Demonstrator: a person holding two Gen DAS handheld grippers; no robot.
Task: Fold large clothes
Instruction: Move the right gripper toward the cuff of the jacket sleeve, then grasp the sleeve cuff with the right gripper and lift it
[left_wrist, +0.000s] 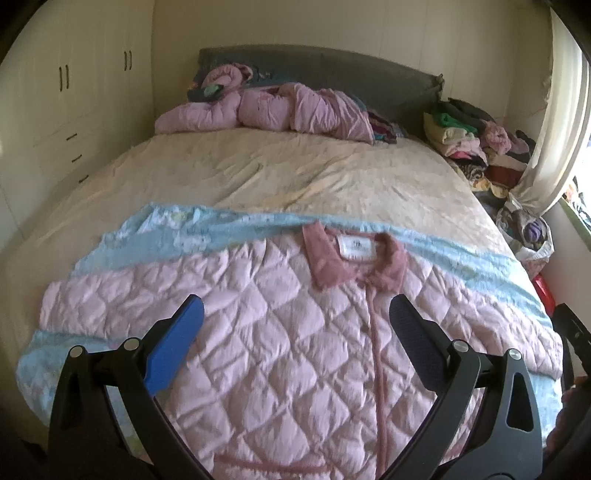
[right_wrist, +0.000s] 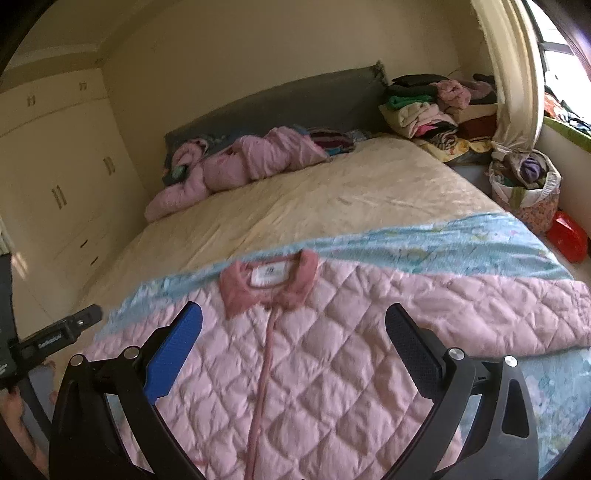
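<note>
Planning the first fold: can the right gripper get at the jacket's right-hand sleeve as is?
Probably yes. The right gripper is open above the pink quilted jacket, and the sleeve lies flat on the blue blanket with nothing on it or between.

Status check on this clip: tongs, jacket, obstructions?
Left tongs and right tongs open, empty, above jacket. Pink quilted jacket spread flat, unfolded, on blue blanket. No obstructions.

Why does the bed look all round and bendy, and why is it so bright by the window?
Left wrist view: the fisheye lens bends the bed, with dark corners. Right wrist view: daylight washes out the window, and the pink quilted jacket looks slightly blurry.
</note>
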